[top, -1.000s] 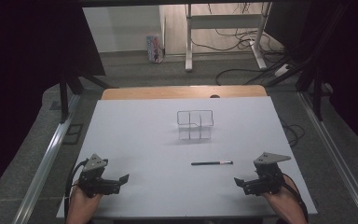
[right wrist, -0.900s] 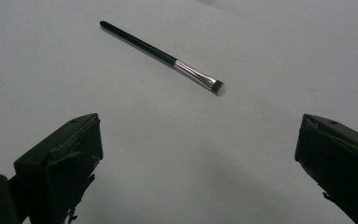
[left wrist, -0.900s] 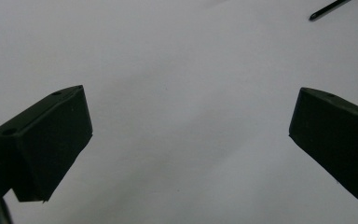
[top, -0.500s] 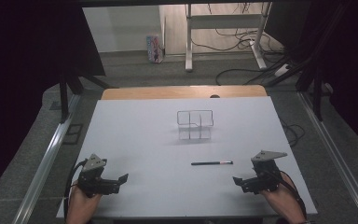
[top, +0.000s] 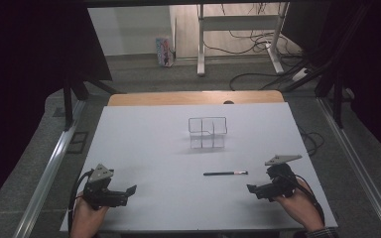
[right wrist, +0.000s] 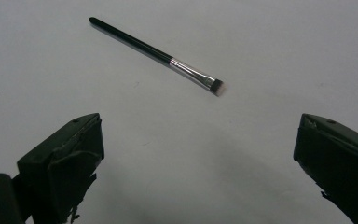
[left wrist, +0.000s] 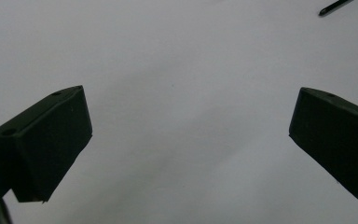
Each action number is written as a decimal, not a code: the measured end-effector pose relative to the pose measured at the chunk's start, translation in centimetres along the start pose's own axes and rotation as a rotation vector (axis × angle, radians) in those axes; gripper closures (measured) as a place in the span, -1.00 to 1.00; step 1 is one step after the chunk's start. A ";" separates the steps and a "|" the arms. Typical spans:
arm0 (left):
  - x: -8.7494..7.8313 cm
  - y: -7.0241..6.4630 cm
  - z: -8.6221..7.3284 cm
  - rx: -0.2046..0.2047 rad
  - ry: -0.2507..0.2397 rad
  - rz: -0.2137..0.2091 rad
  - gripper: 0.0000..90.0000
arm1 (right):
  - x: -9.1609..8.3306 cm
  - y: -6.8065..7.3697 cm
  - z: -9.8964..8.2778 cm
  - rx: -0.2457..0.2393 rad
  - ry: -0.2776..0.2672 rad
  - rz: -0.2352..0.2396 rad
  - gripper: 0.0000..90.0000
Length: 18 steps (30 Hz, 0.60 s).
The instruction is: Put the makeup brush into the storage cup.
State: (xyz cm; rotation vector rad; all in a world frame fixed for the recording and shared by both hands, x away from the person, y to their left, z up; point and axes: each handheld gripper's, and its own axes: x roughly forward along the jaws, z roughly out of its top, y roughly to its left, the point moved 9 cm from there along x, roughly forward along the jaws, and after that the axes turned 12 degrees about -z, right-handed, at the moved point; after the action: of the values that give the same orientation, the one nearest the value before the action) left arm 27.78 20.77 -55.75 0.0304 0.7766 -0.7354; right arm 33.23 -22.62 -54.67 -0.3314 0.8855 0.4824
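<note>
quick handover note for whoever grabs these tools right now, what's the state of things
Left tool: open, empty, low over the near left of the white table.
Right tool: open, empty, near right, aimed toward the brush.
Makeup brush: flat on the table just ahead of the right tool, bristle end nearest that tool, nothing touching it.
Clear divided organizer: mid-table beyond the brush, looks empty.
Done: nothing picked up yet.
Left: probably grasp the brush with the right tool and put it in the organizer.

Brush handle — cut by edge
</note>
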 end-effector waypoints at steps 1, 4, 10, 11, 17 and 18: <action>0.0 0.0 0.0 -0.002 -0.002 -0.002 -1.00 | 0.0 -0.1 0.1 -0.001 0.007 -0.001 -0.97; 0.0 0.0 0.0 -0.005 -0.004 -0.004 -1.00 | 0.2 -0.2 0.3 -0.035 0.017 -0.004 -0.97; -0.1 0.0 0.0 -0.008 -0.007 -0.006 -1.00 | 0.5 -0.5 0.9 -0.062 0.013 -0.017 -0.97; -0.1 0.0 0.0 -0.008 -0.007 -0.006 -1.00 | 0.5 -0.6 0.9 -0.062 0.015 -0.019 -0.97; 0.0 -0.1 0.0 -0.007 -0.005 -0.010 -1.00 | 0.8 -1.1 1.3 -0.062 0.029 -0.029 -0.97; 0.0 -0.1 0.0 -0.007 -0.004 -0.009 -1.00 | 0.8 -1.1 1.4 -0.062 0.035 -0.030 -0.97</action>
State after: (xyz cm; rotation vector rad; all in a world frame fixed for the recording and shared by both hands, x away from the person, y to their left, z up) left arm 27.70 20.70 -55.72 0.0192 0.7764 -0.7416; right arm 35.16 -22.71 -54.44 -0.4103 0.8992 0.4786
